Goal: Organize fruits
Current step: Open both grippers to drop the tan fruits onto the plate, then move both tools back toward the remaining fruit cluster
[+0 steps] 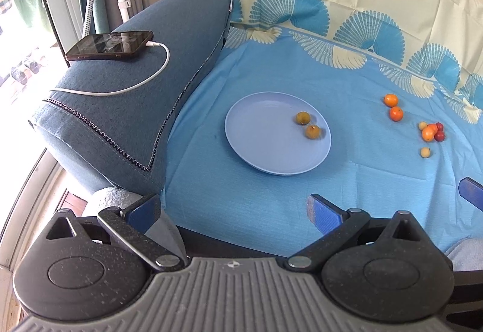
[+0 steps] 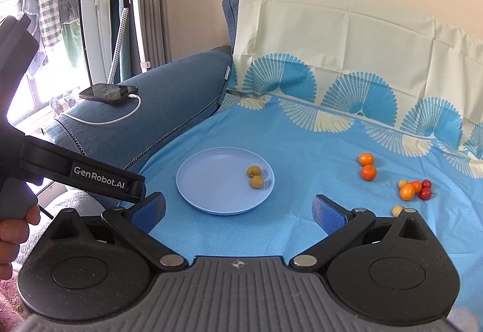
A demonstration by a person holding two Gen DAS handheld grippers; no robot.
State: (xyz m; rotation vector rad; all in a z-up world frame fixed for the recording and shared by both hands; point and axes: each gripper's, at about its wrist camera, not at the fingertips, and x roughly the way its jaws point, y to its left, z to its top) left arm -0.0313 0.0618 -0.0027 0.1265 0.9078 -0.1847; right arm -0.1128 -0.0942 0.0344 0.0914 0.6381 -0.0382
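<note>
A pale blue plate (image 1: 265,157) (image 2: 208,199) lies on the blue sheet with two yellow-brown fruits (image 1: 308,123) (image 2: 255,176) near its right rim. To the right on the sheet lie two oranges (image 1: 393,107) (image 2: 367,166), then a cluster of orange, red and pale yellow small fruits (image 1: 431,131) (image 2: 415,188), and one pale yellow fruit (image 1: 425,152) (image 2: 396,210) alone. My left gripper (image 1: 232,211) hangs open and empty, short of the plate. My right gripper (image 2: 238,212) is open and empty too, just before the plate's near rim.
A blue sofa armrest (image 1: 126,108) (image 2: 169,108) rises left of the plate, carrying a phone (image 1: 110,45) (image 2: 108,93) on a white cable. A garment steamer stand (image 2: 123,15) is behind it. A hand (image 2: 15,229) holds the left gripper's body (image 2: 81,175).
</note>
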